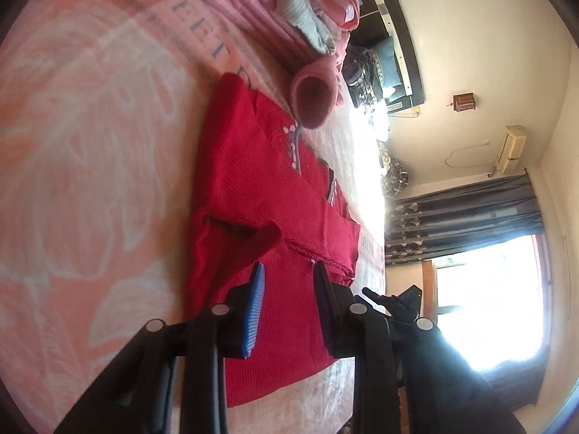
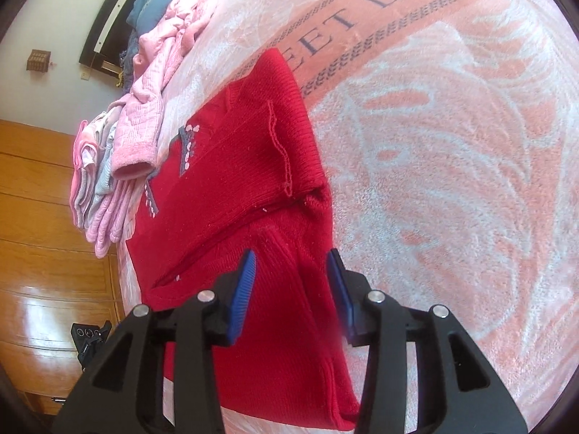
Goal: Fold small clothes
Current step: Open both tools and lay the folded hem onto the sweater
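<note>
Both your grippers, left gripper (image 1: 287, 282) and right gripper (image 2: 291, 271), hover released over the red knit sweater (image 2: 253, 181). Pinch matching hem corners, then fold evenly upward.

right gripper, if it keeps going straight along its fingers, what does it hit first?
Most likely the red sweater: the open right gripper already has its knit between the fingers, and the fabric fills the line ahead. Depth is unclear in fisheye.
</note>
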Action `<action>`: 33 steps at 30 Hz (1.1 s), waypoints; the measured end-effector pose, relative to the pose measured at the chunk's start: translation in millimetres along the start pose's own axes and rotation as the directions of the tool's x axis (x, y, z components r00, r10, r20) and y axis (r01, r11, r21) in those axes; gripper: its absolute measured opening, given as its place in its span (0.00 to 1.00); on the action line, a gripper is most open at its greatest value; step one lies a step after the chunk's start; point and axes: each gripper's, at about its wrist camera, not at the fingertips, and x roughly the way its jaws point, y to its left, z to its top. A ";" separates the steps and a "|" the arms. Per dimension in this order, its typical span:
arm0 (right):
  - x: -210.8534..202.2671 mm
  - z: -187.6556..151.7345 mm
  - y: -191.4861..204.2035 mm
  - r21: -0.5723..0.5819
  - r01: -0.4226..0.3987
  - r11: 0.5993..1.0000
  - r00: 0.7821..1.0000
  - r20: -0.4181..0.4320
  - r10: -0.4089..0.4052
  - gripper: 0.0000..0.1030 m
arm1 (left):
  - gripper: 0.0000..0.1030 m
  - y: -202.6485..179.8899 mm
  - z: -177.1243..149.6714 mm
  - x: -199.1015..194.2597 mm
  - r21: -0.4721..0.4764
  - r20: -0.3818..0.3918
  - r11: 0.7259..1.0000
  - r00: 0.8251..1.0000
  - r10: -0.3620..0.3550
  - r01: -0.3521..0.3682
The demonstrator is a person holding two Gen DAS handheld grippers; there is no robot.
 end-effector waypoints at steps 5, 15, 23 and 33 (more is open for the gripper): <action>-2.9 1.0 8.3 -0.030 -0.003 1.000 1.000 0.014 0.004 0.40 | 0.29 -14.1 2.1 22.6 0.110 -0.008 0.987 0.992 0.123 -0.121; 18.1 -5.4 25.9 -0.145 0.048 0.988 0.998 -0.023 -0.052 0.40 | 0.40 -48.0 -19.5 86.3 0.419 -0.006 0.811 0.892 0.452 -0.409; 22.4 -0.5 21.7 -0.155 0.056 0.986 0.998 -0.021 -0.059 0.40 | 0.44 -46.2 -20.1 89.7 0.470 0.038 0.748 0.857 0.514 -0.469; 22.0 -0.6 28.3 -0.242 0.048 0.969 0.998 -0.031 -0.057 0.40 | 0.31 -48.0 -28.0 107.6 0.502 0.027 0.740 0.863 0.505 -0.448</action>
